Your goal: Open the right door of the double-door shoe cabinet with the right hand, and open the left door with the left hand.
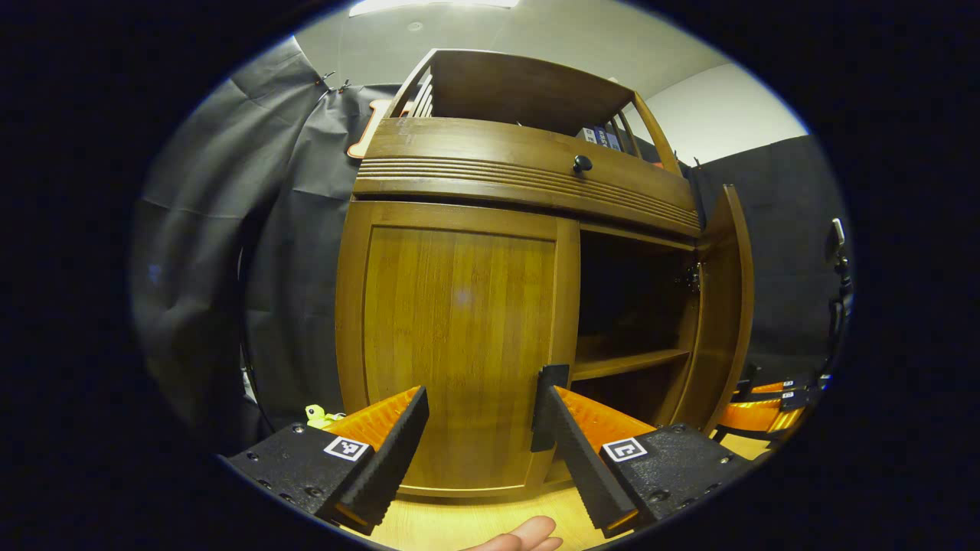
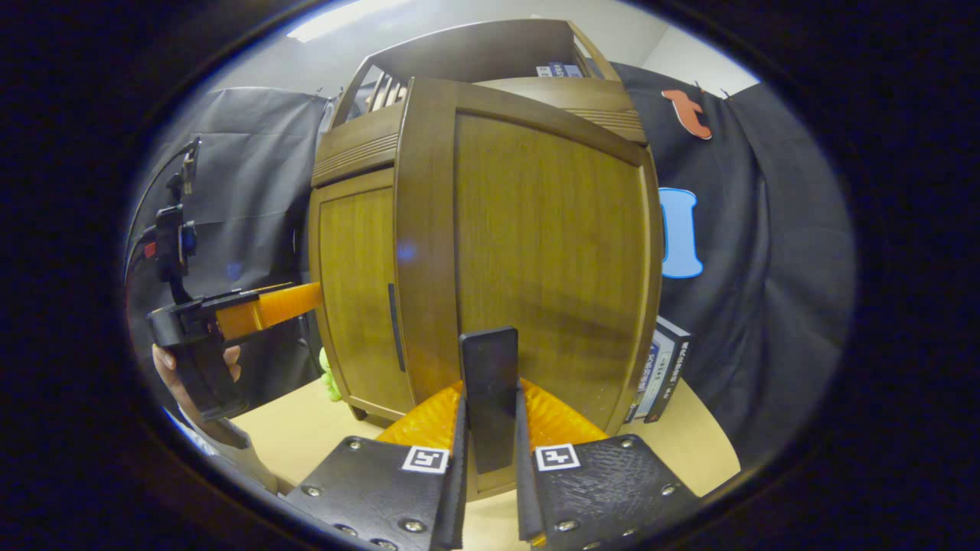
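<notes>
Cabinet: we see a brown wooden shoe cabinet (image 1: 528,191) standing on a pale wooden table (image 1: 459,520), with a slatted shelf on top and a drawer with a dark round knob (image 1: 583,163).
Right door: in the left gripper view the right door (image 1: 727,306) stands swung open, and we look into a dark inside with one shelf board (image 1: 628,362).
Left door: the left door (image 1: 459,337) sits closed and flush in its frame; in the right gripper view we see a dark slim handle (image 2: 393,325) along its edge.
Left gripper: our left gripper (image 1: 478,428) hovers just before the left door with its jaws wide apart, holding nothing; a fingertip (image 1: 521,536) shows at the bottom edge.
Right gripper: our right gripper (image 2: 490,428) has its jaws drawn in on the black handle (image 2: 490,398) of the open right door, which rises between its fingers; both seem to press on it.
Other hand: in the right gripper view we see the left gripper held by a hand (image 2: 176,375) off to the side of the cabinet.
Table: a small yellow-green toy (image 1: 321,415) lies by the cabinet's left foot, and a boxed item (image 2: 658,371) leans near the other side.
Room: black cloth (image 1: 253,252) hangs behind and beside the cabinet, under a white wall and ceiling with a light strip (image 1: 429,4).
</notes>
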A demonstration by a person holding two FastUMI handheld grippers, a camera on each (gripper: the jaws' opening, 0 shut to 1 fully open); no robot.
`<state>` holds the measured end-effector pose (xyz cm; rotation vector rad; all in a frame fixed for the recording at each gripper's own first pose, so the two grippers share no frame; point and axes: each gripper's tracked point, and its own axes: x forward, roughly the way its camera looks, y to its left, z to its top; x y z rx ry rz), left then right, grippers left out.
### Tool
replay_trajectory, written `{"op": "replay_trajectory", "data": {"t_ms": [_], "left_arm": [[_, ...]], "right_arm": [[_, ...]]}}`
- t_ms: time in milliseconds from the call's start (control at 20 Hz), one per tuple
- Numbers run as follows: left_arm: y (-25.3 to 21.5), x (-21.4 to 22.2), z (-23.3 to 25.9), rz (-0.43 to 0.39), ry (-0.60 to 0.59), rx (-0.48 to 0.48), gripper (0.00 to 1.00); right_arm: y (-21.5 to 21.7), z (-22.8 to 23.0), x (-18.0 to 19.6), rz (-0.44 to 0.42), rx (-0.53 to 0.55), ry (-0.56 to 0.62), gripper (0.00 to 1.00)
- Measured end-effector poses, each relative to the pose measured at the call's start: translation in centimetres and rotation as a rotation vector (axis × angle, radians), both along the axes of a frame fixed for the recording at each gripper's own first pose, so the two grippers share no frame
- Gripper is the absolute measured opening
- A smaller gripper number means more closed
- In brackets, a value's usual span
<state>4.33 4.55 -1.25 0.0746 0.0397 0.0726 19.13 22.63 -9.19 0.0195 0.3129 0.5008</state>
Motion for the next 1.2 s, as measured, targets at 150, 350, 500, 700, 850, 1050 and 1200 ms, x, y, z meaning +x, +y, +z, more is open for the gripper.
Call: {"op": "replay_trajectory", "data": {"t_ms": [150,350,500,700,850,1050,1200], "left_arm": [[-0.2,0.2,-0.3,0.001,0.008,-0.001,0.91],[-0.7,0.5,-0.9,0.002,0.021,0.011,0.91],[-1.3,0.8,-1.4,-0.003,0.028,0.019,0.91],[-2.3,1.6,-1.9,-0.025,0.028,0.02,0.95],[-2.4,2.1,-2.5,-0.019,0.037,0.016,0.91],[-2.2,2.8,-2.8,-0.005,0.041,0.005,0.91],[-2.4,3.2,-3.1,-0.005,0.041,-0.004,0.91]], "right_arm": [[0.0,0.5,0.1,-0.02,-0.013,-0.004,0.27],[-0.5,1.0,-0.2,-0.052,-0.044,0.001,0.27],[-0.9,1.7,-0.3,-0.097,-0.061,-0.005,0.27],[-1.6,1.9,-0.2,-0.175,-0.073,-0.01,0.28],[-2.4,2.6,0.3,-0.259,-0.092,-0.042,0.26],[-7.6,3.0,1.9,-0.33,-0.078,-0.021,0.17],[-9.4,2.7,1.9,-0.336,-0.028,0.004,0.19]]}}
